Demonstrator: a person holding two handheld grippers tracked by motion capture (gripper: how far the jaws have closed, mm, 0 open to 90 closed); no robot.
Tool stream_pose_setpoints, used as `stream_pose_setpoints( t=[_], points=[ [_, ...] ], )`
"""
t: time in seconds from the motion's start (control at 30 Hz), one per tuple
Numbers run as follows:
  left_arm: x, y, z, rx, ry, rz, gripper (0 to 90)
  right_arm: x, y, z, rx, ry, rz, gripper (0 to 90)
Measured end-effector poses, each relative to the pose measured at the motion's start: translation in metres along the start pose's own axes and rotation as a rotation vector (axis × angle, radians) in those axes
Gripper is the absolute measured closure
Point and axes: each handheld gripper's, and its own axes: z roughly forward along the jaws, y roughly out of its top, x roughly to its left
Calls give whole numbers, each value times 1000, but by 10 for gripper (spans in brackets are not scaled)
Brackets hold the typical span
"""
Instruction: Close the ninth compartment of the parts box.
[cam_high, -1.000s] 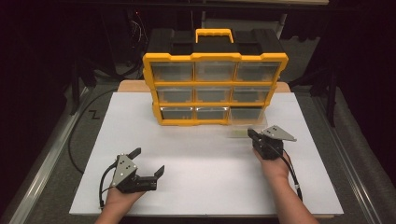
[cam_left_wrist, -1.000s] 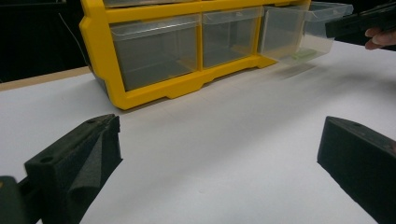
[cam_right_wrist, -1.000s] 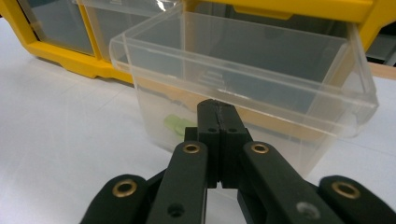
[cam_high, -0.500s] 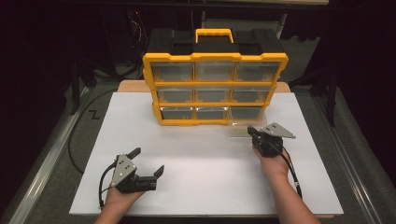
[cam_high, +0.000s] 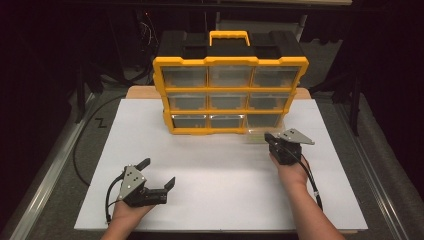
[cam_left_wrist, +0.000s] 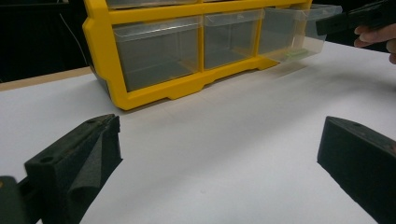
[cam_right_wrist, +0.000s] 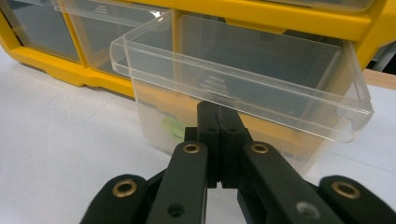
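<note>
- Since 1.0 s ago the clear drawer (cam_right_wrist: 243, 100) at the bottom right of the yellow organizer (cam_high: 230, 90) has slid a little farther out; it now stands partly out of its slot.
- Right claw (cam_right_wrist: 218, 122) is pinched tight on the drawer's front pull, jaws together.
- Left claw (cam_high: 159, 174) rests on the white surface (cam_high: 215, 170), well apart from the organizer, jaws spread wide and holding nothing.
- Something small and green (cam_right_wrist: 172, 126) lies inside the drawer.

Yellow plastic nine-drawer organiser (cam_high: 230, 95) on white table (cam_high: 225, 170); right tongs (cam_high: 270, 136) at pulled-out clear bottom-right drawer (cam_high: 262, 127); left tongs (cam_high: 157, 173) spread
</note>
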Motion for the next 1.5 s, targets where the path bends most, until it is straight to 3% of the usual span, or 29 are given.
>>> stream_pose_setpoints(
  t=[1.5],
  points=[
    [1, -1, 0, 2, -7, -9, 3, -8, 20, 37, 34, -60, -26, 900]
  ],
)
